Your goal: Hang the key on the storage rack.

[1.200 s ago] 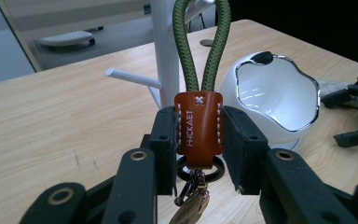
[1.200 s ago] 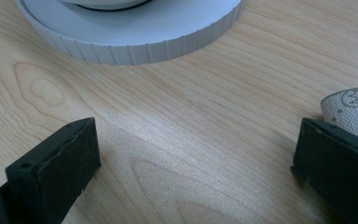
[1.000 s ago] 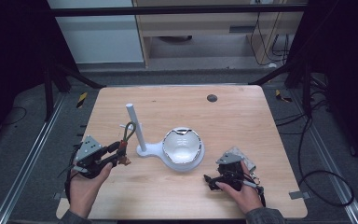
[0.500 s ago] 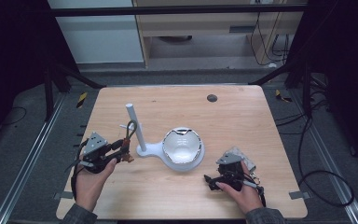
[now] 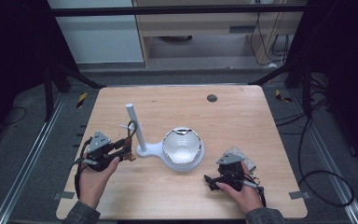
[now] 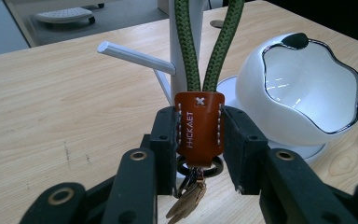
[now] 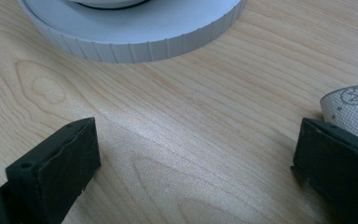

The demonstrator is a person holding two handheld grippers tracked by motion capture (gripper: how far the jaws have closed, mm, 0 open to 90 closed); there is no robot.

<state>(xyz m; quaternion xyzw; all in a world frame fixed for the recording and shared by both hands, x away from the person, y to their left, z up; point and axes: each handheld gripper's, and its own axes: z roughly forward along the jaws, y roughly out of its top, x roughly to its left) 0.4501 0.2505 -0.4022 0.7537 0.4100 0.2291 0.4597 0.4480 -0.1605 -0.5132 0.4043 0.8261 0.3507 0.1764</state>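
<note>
Two claws are working over the pale wooden tabletop (image 5: 242, 116) in the high view: the left claw (image 5: 121, 150) is sitting just beside the white plastic stand with its upright post and side peg (image 5: 135, 126), holding a keychain with a green cord loop and an orange leather tab (image 5: 129, 140), while the right claw (image 5: 212, 179) is resting low on the tabletop, near a small grey patterned pouch (image 5: 237, 153) and well apart from the stand. Compared with a second ago, the left hand is sitting slightly closer to the post, and the green loop is now rising next to the peg; the right hand is showing no change. I am reading this as the keychain being brought up for hanging on the peg, with the loop not yet over it. In the left gripper view, the left claw (image 6: 199, 135) is clamping on the orange tab from both sides, the cord running up in front of the post, a metal ring and a pale wooden charm (image 6: 189, 200) dangling below, and the glossy white bowl with a chrome rim (image 6: 303, 88) standing on the stand's round base to the right. In the right gripper view, the right claw (image 7: 196, 154) is standing wide apart with bare wood between its jaws, the ribbed edge of the round base (image 7: 135, 44) lying ahead.
</note>
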